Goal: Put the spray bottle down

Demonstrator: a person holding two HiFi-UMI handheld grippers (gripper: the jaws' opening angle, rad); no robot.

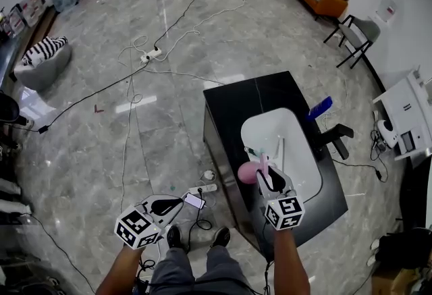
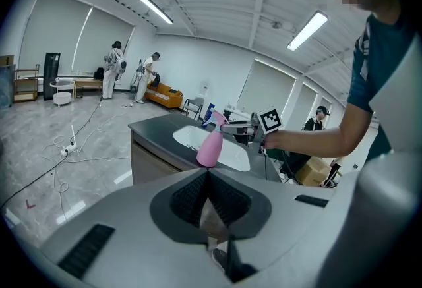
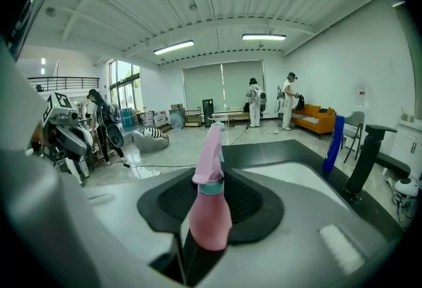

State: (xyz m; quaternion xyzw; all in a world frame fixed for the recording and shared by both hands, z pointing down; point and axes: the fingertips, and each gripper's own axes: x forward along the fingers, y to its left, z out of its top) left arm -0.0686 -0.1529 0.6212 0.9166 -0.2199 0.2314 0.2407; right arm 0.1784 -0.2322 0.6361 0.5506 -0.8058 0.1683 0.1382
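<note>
Jaws of the right gripper (image 1: 265, 172) are closed on the pink spray bottle (image 1: 248, 172), which fills the gap between the dark ribbed pads (image 3: 244, 204) in the right gripper view. The bottle stands upright with its trigger head uppermost. In the left gripper view the jaw tips meet it near that head, and its base sits low over the near rim of the white basin (image 1: 297, 152). Whether the base touches the rim cannot be told.

The marker cube (image 1: 283, 211) rides on the rear of the right gripper. Behind it the bare right forearm (image 1: 290, 260) reaches forward over the dark counter (image 1: 233, 111). From the side the arm is stretched out almost level from a teal sleeve (image 2: 369, 76).

The left gripper (image 1: 181, 202) is closed and empty: its two jaws meet in a point, with nothing between them. It is held low and to the left, out over the grey floor (image 1: 169, 37) and well apart from the counter. Its tips are turned towards the bottle (the left gripper view looks straight across at it). The left forearm (image 1: 121, 273) rises from the bottom edge of the head view.

Past the basin stand a black faucet (image 1: 334, 135) and a blue object (image 1: 320, 108) at the far counter edge
</note>
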